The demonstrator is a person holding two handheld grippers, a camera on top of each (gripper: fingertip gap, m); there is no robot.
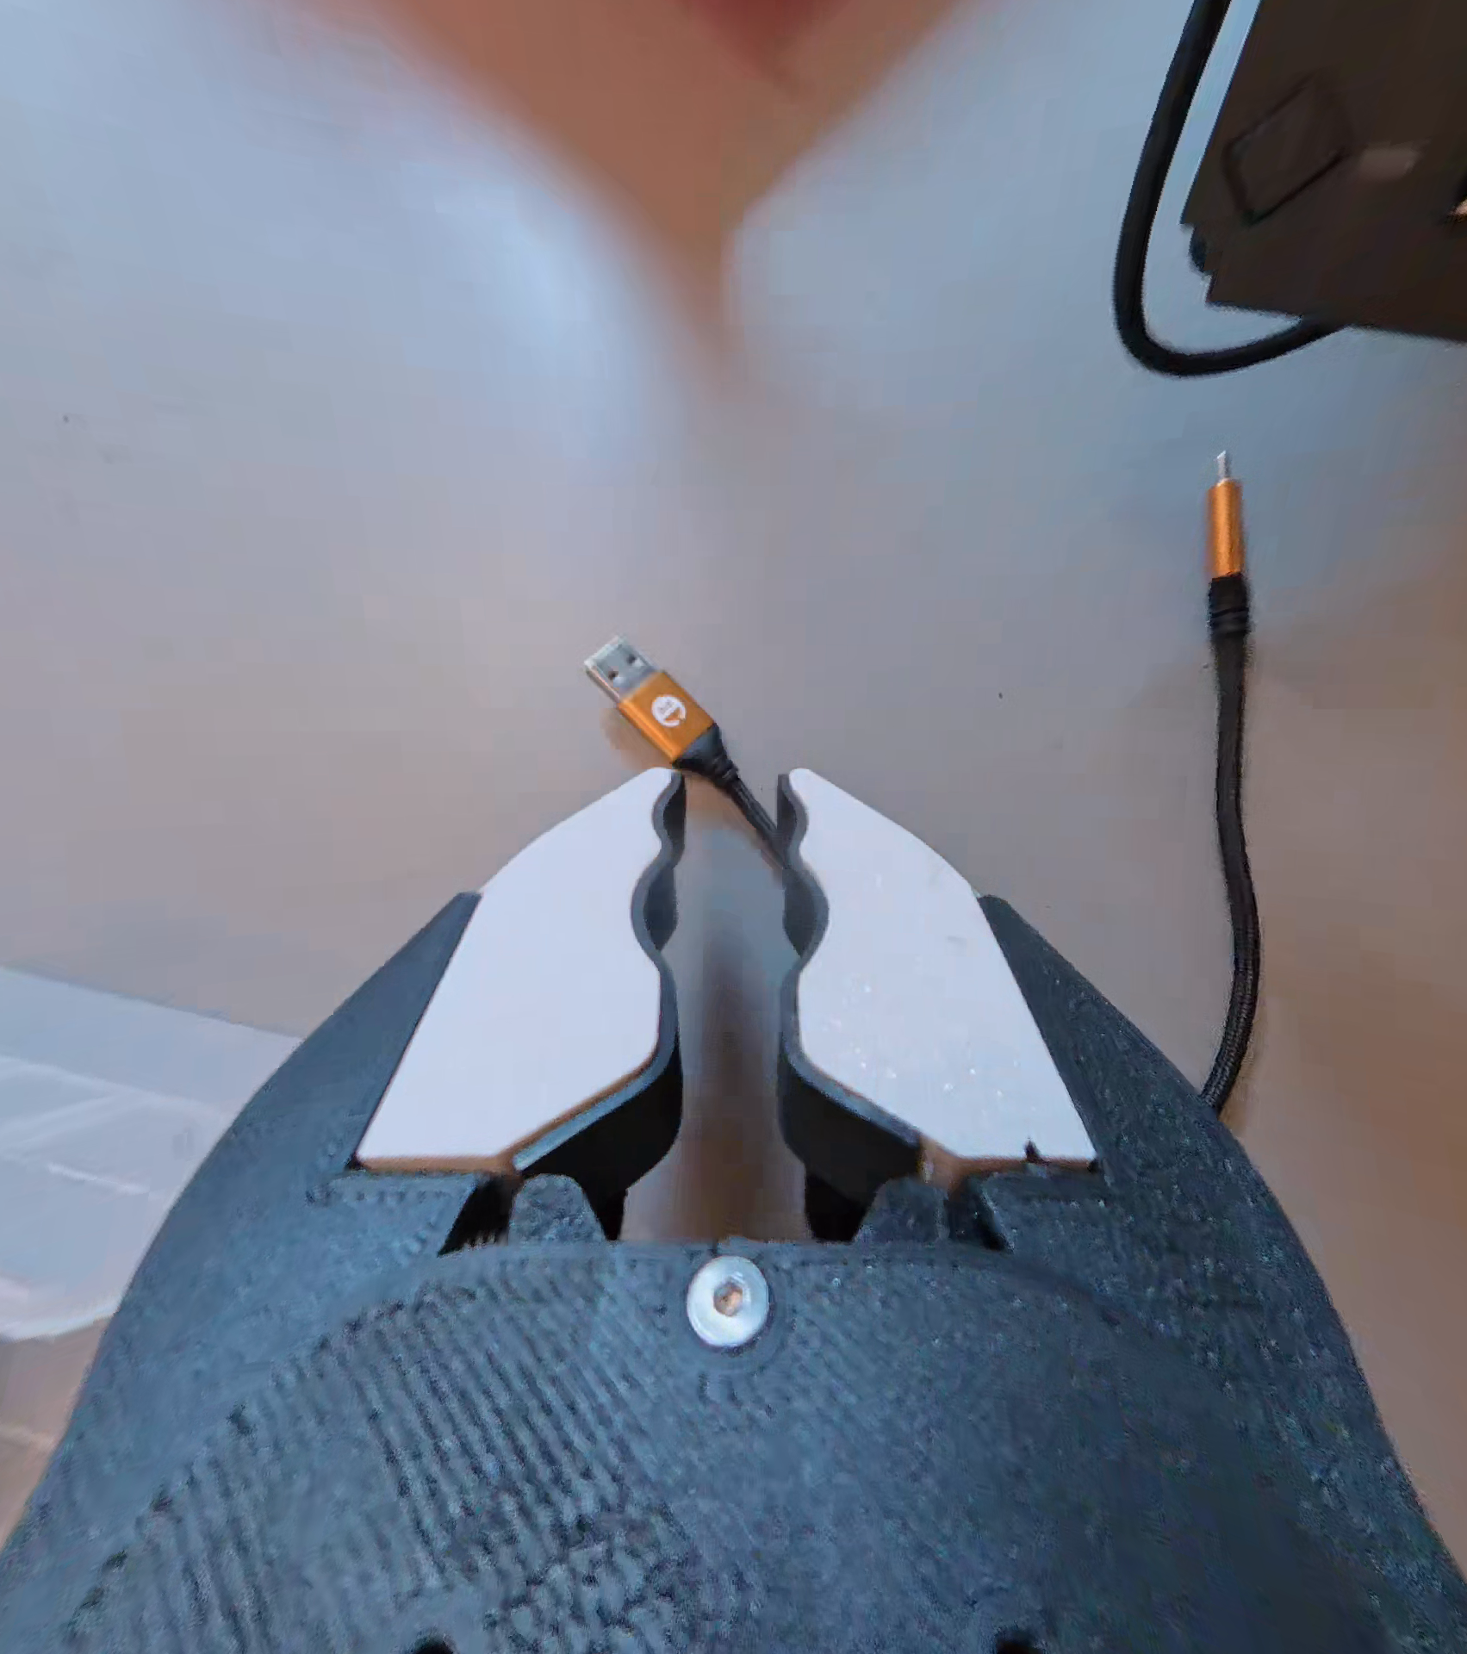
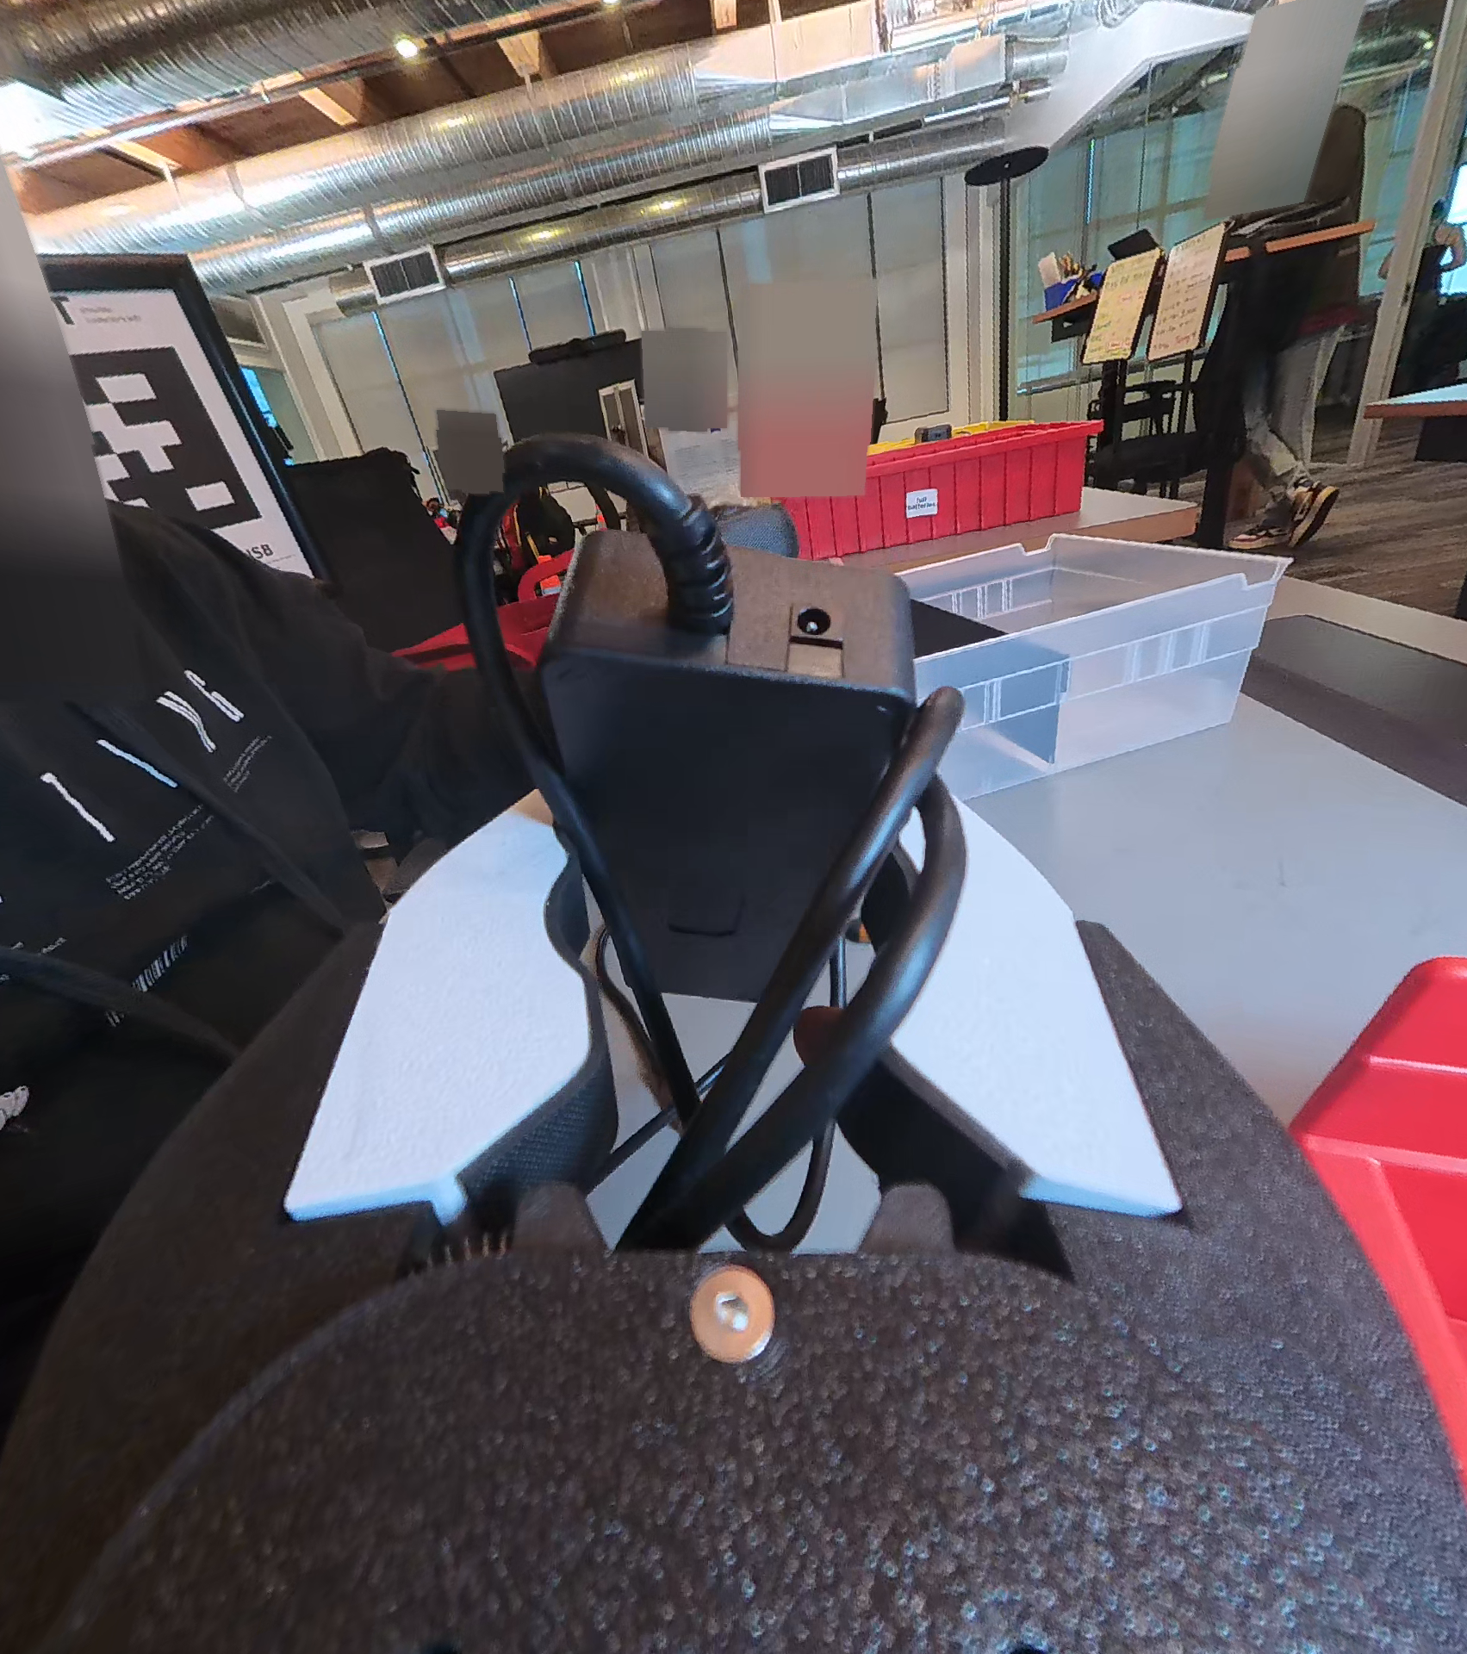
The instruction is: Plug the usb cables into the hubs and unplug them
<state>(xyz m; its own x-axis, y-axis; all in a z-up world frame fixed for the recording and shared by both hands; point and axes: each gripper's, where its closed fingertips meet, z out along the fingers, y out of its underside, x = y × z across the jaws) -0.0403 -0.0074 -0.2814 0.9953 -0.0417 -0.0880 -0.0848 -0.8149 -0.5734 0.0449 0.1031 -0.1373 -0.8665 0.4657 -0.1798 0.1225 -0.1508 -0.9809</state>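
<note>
Presently we find our right claw clamped on the black hub, raised for plugging, while our left claw hangs apart over the orange USB plug.

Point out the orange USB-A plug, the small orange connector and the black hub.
orange USB-A plug (image 1: 656, 707): left wrist view, orange shell.
small orange connector (image 1: 1225, 528): left wrist view, orange sleeve.
black hub (image 2: 716, 761): right wrist view, broad top face.

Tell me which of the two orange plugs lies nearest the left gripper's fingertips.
The wide, flat USB-A plug, lying just beyond the left gripper, its black braided cable running back between the fingers. The slim orange plug lies farther off to the right, pointing away.
</note>
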